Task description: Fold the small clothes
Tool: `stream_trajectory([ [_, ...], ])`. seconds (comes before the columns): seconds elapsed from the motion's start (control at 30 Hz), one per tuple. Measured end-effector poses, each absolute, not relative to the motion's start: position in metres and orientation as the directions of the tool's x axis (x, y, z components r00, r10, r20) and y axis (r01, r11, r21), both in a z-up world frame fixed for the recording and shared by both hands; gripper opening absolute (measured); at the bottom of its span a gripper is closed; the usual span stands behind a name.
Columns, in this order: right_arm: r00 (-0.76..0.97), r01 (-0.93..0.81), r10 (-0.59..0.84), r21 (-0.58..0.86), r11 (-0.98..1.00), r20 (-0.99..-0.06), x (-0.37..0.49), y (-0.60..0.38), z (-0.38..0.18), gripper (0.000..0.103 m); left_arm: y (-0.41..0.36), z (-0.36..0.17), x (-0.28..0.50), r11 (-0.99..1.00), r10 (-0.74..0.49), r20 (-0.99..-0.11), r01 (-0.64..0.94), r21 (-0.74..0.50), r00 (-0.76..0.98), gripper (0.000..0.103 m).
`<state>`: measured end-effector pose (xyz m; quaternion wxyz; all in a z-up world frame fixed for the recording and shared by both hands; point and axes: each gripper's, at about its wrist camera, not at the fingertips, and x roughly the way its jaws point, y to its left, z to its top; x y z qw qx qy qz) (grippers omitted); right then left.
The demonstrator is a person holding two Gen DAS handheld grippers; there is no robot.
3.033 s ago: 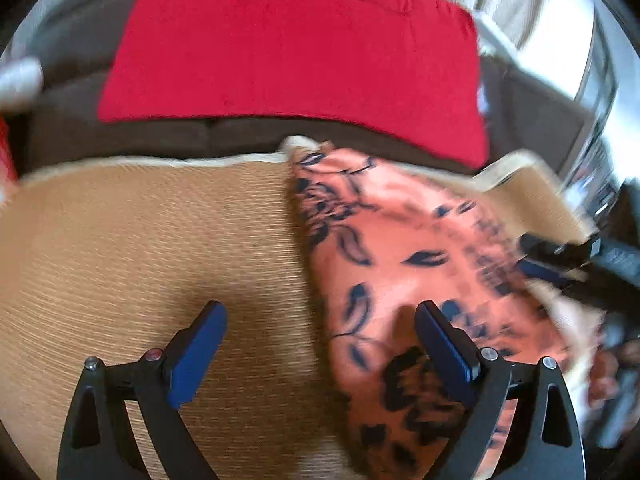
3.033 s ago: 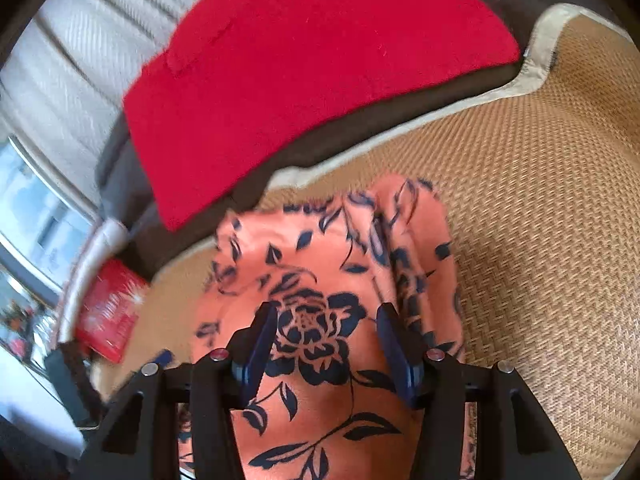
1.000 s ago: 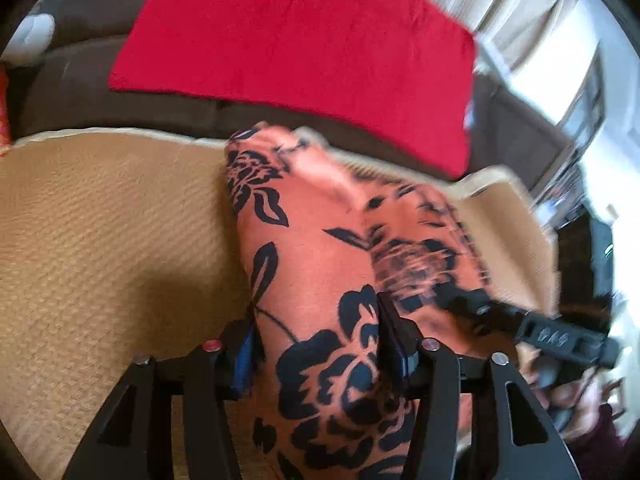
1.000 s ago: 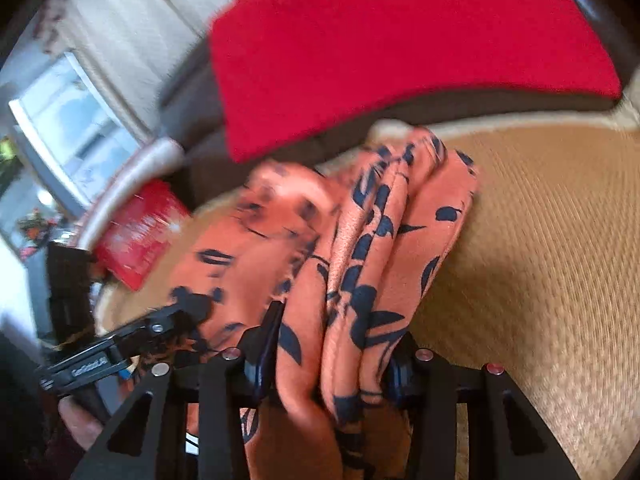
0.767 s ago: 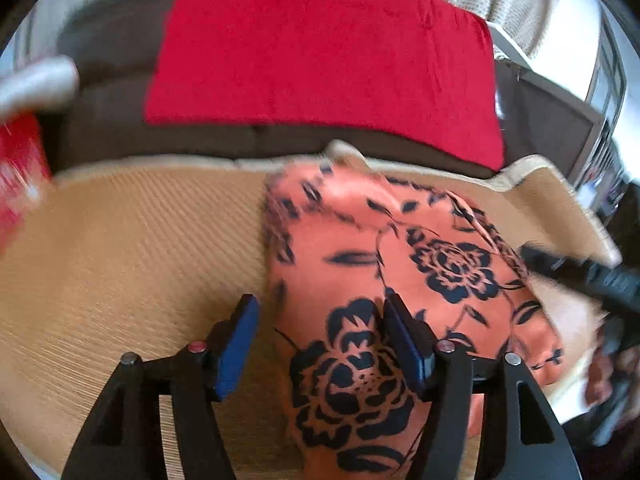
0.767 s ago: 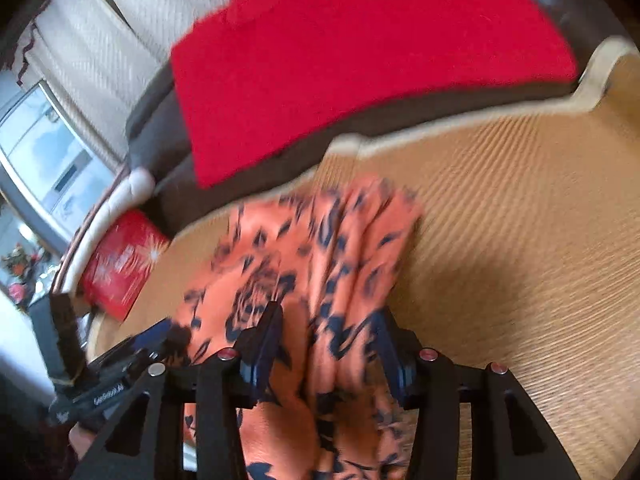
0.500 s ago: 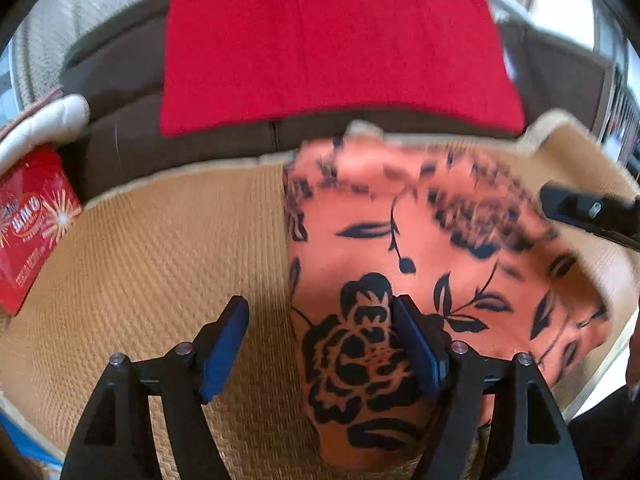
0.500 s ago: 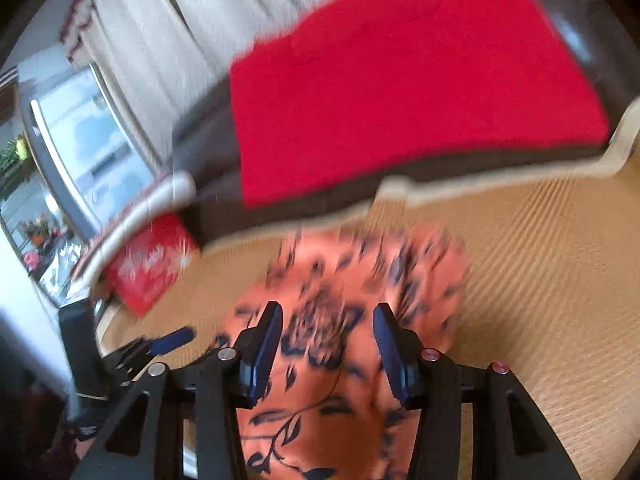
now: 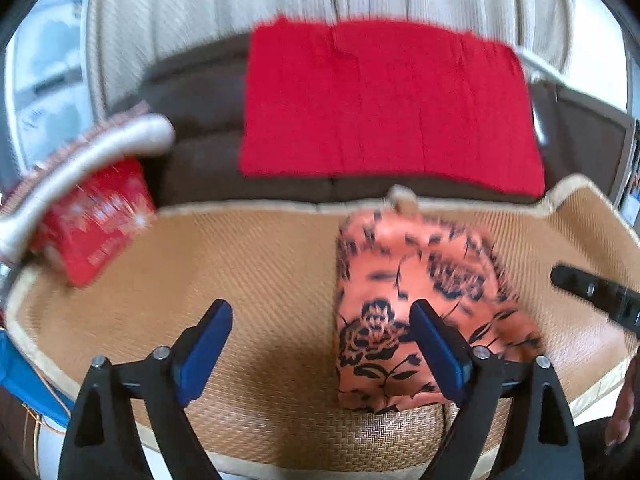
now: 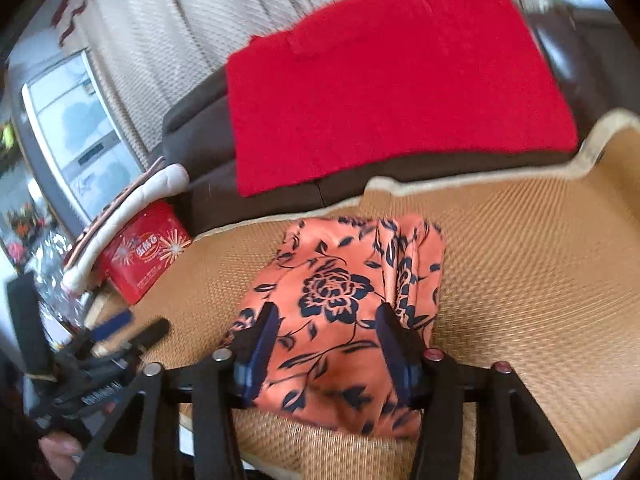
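A folded orange cloth with a black flower print [image 9: 416, 300] [image 10: 340, 300] lies flat on the woven tan mat [image 9: 248, 272] [image 10: 520, 264]. My left gripper [image 9: 322, 340] hovers above and in front of the cloth's left edge, its jaws wide and still opening, nothing gripped. Its right blue pad [image 9: 436, 348] overlaps the cloth in the picture. My right gripper [image 10: 328, 340] hangs over the cloth's near part, jaws opening, and the pads do not press the fabric. Each gripper shows at the edge of the other's view, the right gripper [image 9: 592, 292] and the left gripper [image 10: 112, 344].
A red cloth [image 9: 384, 104] [image 10: 384, 88] is draped over the brown sofa back [image 9: 200, 120]. A red box [image 9: 96, 216] [image 10: 144, 256] and a pale padded armrest [image 9: 80, 164] sit at the mat's left end. Cream curtains and a window lie behind.
Both grippers let go of the orange cloth, opened, and rose back away from it. The cloth now lies folded on the mat, farther off in both views.
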<state>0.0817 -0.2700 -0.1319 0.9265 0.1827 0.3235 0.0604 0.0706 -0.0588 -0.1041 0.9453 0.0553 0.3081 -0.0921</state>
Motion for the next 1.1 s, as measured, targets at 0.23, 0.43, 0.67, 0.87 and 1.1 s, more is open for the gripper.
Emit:
stream_trajectory([
  [0.23,0.814,0.003,0.164,0.287,0.958,-0.557,0.015,-0.253,-0.064,0.068,-0.044,-0.031,0.011,0.987,-0.073,-0.463,0.132,0.096,0.883,0.103],
  [0.43,0.827,0.008,0.133,0.247,0.969,-0.547,-0.029,-0.241,-0.030,0.069,-0.032,0.009,-0.034,0.991,-0.033,-0.397,0.082,0.106,0.917,0.103],
  [0.67,0.857,0.021,0.101,0.229,0.973,-0.506,-0.067,-0.237,0.005,0.072,-0.026,0.034,-0.065,0.993,0.011,-0.363,0.033,0.116,0.932,0.103],
  [0.87,0.857,0.024,0.098,0.230,0.973,-0.506,-0.078,-0.229,0.019,0.073,-0.022,0.049,-0.084,0.993,0.022,-0.337,0.020,0.120,0.941,0.103],
  [1.1,0.859,0.024,0.102,0.239,0.971,-0.502,-0.082,-0.217,0.029,0.073,-0.018,0.066,-0.102,0.991,0.021,-0.293,0.019,0.132,0.956,0.103],
])
